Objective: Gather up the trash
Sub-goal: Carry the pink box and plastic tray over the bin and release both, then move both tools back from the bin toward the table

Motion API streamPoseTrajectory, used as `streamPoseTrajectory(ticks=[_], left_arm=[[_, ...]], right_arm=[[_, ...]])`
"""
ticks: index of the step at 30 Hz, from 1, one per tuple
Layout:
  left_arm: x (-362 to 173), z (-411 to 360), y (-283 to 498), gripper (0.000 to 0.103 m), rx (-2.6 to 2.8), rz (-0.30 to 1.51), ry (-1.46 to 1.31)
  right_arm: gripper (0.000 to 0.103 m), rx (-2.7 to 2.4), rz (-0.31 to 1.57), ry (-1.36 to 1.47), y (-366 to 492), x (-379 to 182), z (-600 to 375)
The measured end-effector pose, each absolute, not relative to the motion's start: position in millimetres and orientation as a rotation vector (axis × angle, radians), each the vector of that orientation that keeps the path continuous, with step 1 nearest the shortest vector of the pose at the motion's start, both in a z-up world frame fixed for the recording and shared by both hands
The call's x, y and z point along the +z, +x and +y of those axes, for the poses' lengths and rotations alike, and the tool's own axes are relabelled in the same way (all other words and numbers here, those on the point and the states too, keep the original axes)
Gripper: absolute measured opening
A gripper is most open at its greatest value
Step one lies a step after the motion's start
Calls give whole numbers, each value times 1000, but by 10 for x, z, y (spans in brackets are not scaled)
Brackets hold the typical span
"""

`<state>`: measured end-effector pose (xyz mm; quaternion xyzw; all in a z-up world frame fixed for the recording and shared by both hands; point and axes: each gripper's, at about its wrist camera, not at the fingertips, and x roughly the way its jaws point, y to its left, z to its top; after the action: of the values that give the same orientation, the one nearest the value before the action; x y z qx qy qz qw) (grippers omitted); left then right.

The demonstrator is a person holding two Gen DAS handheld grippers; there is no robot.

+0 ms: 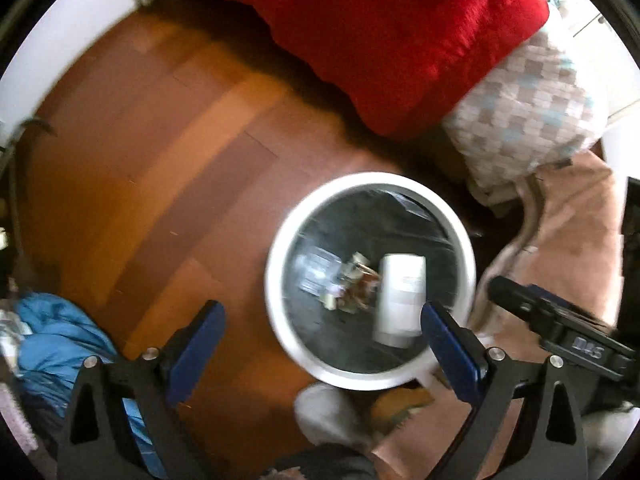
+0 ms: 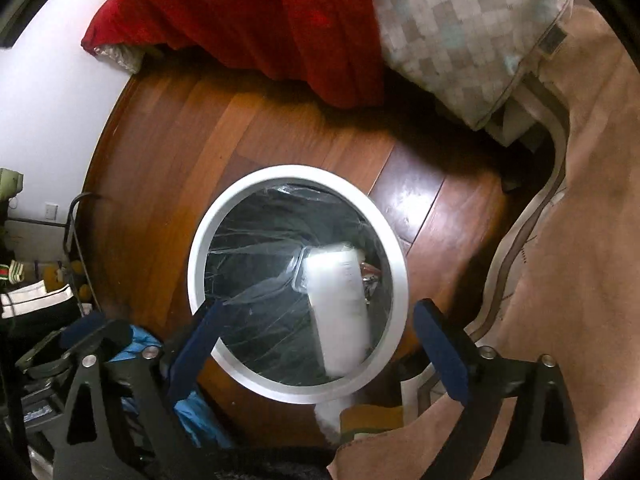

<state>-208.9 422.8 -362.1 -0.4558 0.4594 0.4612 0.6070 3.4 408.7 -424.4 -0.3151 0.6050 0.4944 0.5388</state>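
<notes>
A round white trash bin [image 1: 276,248] with a dark plastic liner stands on the wooden floor. It also shows in the right wrist view [image 2: 200,232]. Inside lie a white cylindrical container [image 1: 400,296] [image 2: 340,304] and small crumpled wrappers [image 1: 352,284]. My left gripper [image 1: 320,344] is open and empty, above the bin's near rim. My right gripper [image 2: 316,344] is open and empty, directly above the bin. The right gripper's body [image 1: 560,324] shows at the right of the left wrist view.
A red blanket [image 1: 400,32] and a checked pillow [image 1: 528,116] hang over the floor behind the bin. A tan blanket [image 2: 580,240] lies to the right. Blue cloth [image 1: 68,344] and clutter sit at the left. A white wall [image 2: 48,120] is at the far left.
</notes>
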Motion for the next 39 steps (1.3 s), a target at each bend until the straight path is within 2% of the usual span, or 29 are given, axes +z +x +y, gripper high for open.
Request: streamPoseTrajectory(ticks=[7, 17, 28, 39], left_arm=[[-3443, 3954, -2141, 99, 1137, 1086, -949], [-3240, 3611, -2119, 99, 1138, 1101, -888], [-2798, 3251, -2075, 99, 1143, 1063, -797], [-2032, 2778, -1996, 99, 1160, 942, -691]], right_arm=[[103, 1144, 1319, -821, -94, -3929, 3833], [103, 1132, 1247, -886, -237, -3588, 3339], [103, 1172, 1180, -816, -291, -3071, 2982], [103, 1264, 1116, -651, -232, -2272, 2481]])
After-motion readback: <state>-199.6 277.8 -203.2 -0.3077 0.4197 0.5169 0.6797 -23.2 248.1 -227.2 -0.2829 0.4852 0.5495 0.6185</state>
